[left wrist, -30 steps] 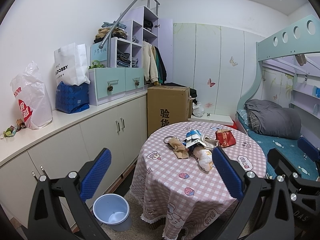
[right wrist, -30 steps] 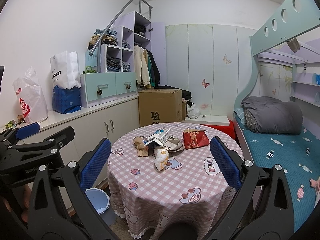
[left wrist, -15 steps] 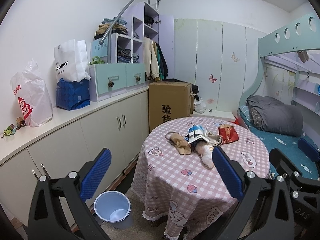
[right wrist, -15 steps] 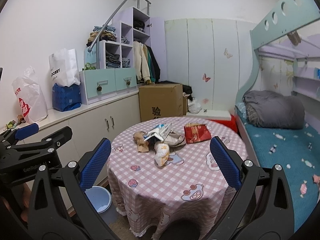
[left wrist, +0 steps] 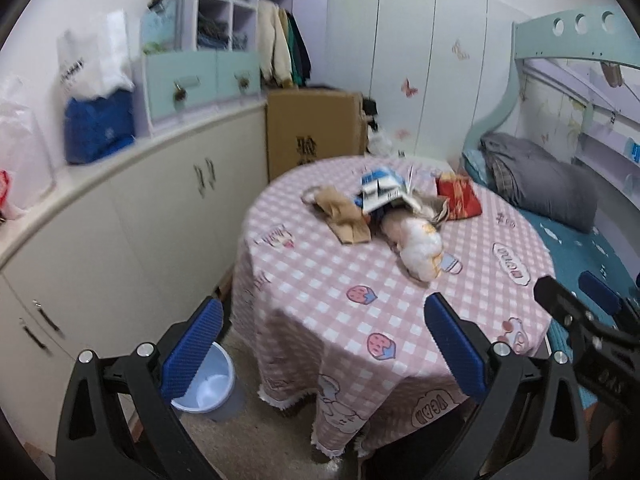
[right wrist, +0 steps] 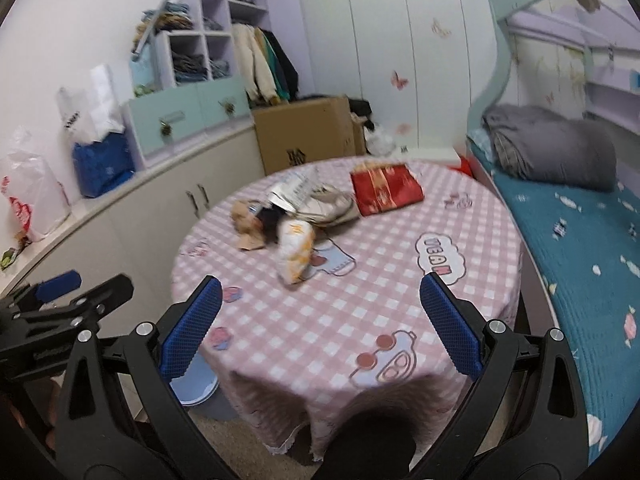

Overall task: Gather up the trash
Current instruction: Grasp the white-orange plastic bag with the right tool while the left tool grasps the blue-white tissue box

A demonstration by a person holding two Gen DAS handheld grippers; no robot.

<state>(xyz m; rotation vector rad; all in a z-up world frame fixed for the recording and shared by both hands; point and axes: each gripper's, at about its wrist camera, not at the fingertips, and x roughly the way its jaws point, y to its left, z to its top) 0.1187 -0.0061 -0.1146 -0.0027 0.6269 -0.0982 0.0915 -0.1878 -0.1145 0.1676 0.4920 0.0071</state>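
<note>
Your left gripper [left wrist: 324,344] and right gripper [right wrist: 318,328] both hang at the near edge of the round table [left wrist: 400,320], fingers spread wide and holding nothing. The trash pile [left wrist: 384,208] lies past the table's centre: a brown paper bag [left wrist: 344,220], a blue-and-white carton [left wrist: 378,188], a white-and-orange wrapper [right wrist: 296,250] and a red packet [right wrist: 386,194]. The light-blue waste bin [left wrist: 212,388] stands on the floor at the table's left foot, beside the cabinets.
</note>
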